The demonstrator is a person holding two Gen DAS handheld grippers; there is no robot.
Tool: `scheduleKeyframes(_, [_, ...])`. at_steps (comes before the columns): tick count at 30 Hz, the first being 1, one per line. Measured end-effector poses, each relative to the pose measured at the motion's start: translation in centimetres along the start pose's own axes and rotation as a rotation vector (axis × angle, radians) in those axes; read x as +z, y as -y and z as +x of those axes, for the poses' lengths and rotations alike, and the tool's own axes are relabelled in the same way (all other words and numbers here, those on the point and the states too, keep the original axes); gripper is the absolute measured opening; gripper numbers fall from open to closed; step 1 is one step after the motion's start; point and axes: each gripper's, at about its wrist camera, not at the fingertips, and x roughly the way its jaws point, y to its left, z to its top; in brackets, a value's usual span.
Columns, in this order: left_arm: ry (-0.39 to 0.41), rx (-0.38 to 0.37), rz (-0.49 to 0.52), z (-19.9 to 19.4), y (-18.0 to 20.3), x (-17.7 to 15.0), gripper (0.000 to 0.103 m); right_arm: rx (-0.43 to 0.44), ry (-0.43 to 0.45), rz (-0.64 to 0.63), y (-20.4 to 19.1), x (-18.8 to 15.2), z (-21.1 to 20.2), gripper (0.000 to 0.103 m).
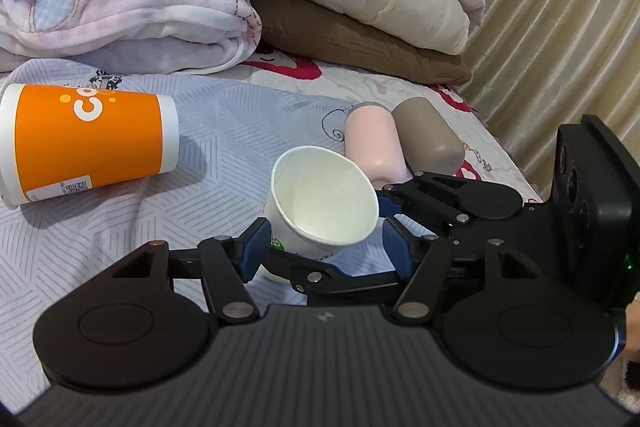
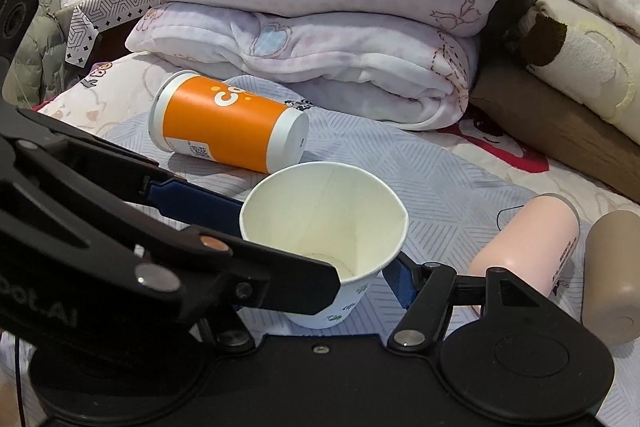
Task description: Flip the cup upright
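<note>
Grey-lilac striped bedsheet (image 1: 224,131) lies under my work, spread over a bed. On it the white paper cup (image 1: 324,199) stands tilted, neither lying flat nor fully upright: its open mouth faces up and back toward me, and its base is down at the sheet near my fingers.

My right claw (image 1: 363,237) comes in from the side, closed down to the cup's width. One blue pad (image 2: 397,281) presses the lower wall, and the other finger passes beneath the cup, so I have it pinched. In the right wrist view that second finger is hidden behind my other claw.

My left claw (image 1: 324,249) is spread wide and straddles the same cup. Its left pad touches the wall and its right pad sits just beside the rim, holding nothing.

Just beyond the cup on the right, a pink bottle (image 1: 372,143) and a brown bottle (image 1: 428,135) lie side by side, touching. Well off to the left, an orange paper cup (image 1: 90,143) lies on its side.

Behind them all are folded pink blankets (image 1: 132,19) and a brown cushion (image 1: 360,43), with a cream curtain (image 1: 560,27) at the far right.
</note>
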Motion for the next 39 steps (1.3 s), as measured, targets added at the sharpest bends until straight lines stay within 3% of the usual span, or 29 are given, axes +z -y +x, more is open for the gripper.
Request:
scheduleKeyframes(7, [-0.001, -0.003, -0.001, -0.6, 0.1, 0.2, 0.065, -0.006, 0.008, -0.002, -0.1, 0.3, -0.7, 0.079])
scheduleKeyframes(9, [-0.013, 0.030, 0.016, -0.9, 0.2, 0.2, 0.071, -0.008, 0.000, -0.002, -0.1, 0.3, -0.8, 0.081])
scheduleKeyframes(14, [-0.031, 0.062, 0.012, -2.3, 0.3, 0.3, 0.072, -0.017, -0.029, 0.014, -0.5, 0.6, -1.5, 0.083])
scheduleKeyframes(21, [-0.035, 0.137, 0.054, -5.7, 2.5, 0.6, 0.079, -0.093, -0.082, 0.086, -0.6, 0.9, -5.0, 0.090])
scheduleKeyframes(25, [-0.034, 0.168, 0.066, -8.1, 3.8, 1.0, 0.080, -0.143, -0.129, 0.113, -0.8, 0.6, -7.6, 0.090])
scheduleKeyframes(28, [-0.032, 0.204, 0.074, -10.2, 5.0, 1.5, 0.085, -0.151, -0.104, 0.177, -0.3, 0.6, -10.7, 0.090])
scheduleKeyframes(33, [-0.051, 0.335, 0.112, -13.1, 7.5, 2.1, 0.099, -0.134, -0.039, 0.279, 0.5, 0.2, -15.8, 0.091])
scheduleKeyframes(36, [-0.101, 0.366, 0.087, -14.2, 8.2, 2.1, 0.100, -0.170, -0.028, 0.295, 0.4, -0.1, -18.2, 0.091])
scheduleKeyframes(39, [-0.100, 0.407, 0.083, -15.6, 9.0, 1.6, 0.100, -0.226, -0.040, 0.309, 0.2, -0.3, -20.2, 0.091])
